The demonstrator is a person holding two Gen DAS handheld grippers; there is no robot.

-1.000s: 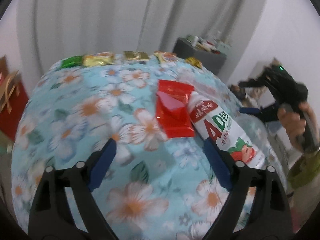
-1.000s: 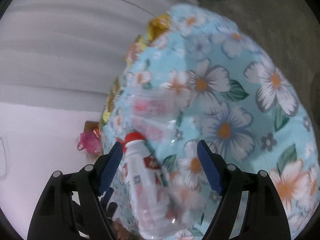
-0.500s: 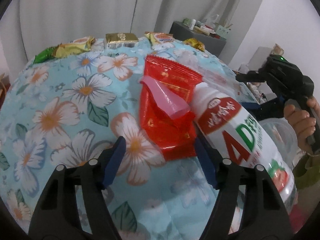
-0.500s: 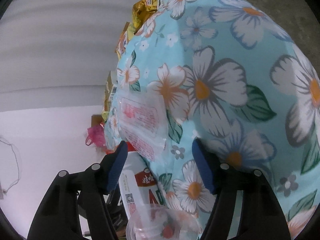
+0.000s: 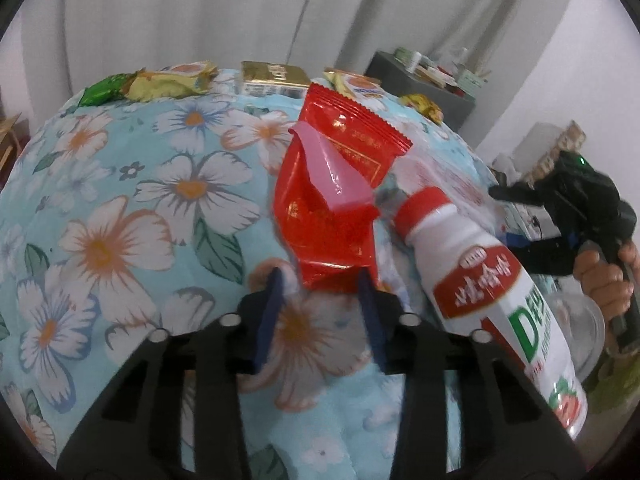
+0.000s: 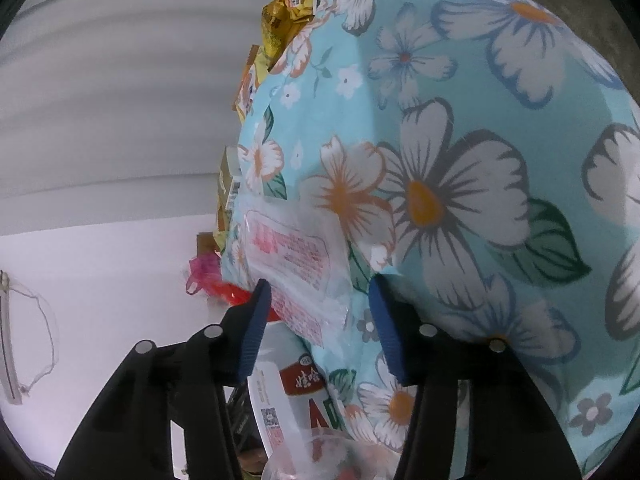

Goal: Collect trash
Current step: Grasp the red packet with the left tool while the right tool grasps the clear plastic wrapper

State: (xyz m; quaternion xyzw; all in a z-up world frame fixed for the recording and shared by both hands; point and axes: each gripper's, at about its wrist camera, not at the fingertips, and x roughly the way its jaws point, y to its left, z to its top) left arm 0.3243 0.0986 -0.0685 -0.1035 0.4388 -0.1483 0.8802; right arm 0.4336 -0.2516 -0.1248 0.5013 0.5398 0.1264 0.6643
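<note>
My left gripper (image 5: 322,282) has just been closing – the red wrapper's (image 5: 332,200) near end sits between its jaws, not visibly pinched. Snack packets (image 5: 172,80) line the floral tablecloth's (image 5: 120,200) far edge. Beside the wrapper lies a white bottle (image 5: 480,280), "AD" partly readable. My right gripper (image 6: 316,308), half open and also closing, brackets a clear printed wrapper (image 6: 296,256).
</note>
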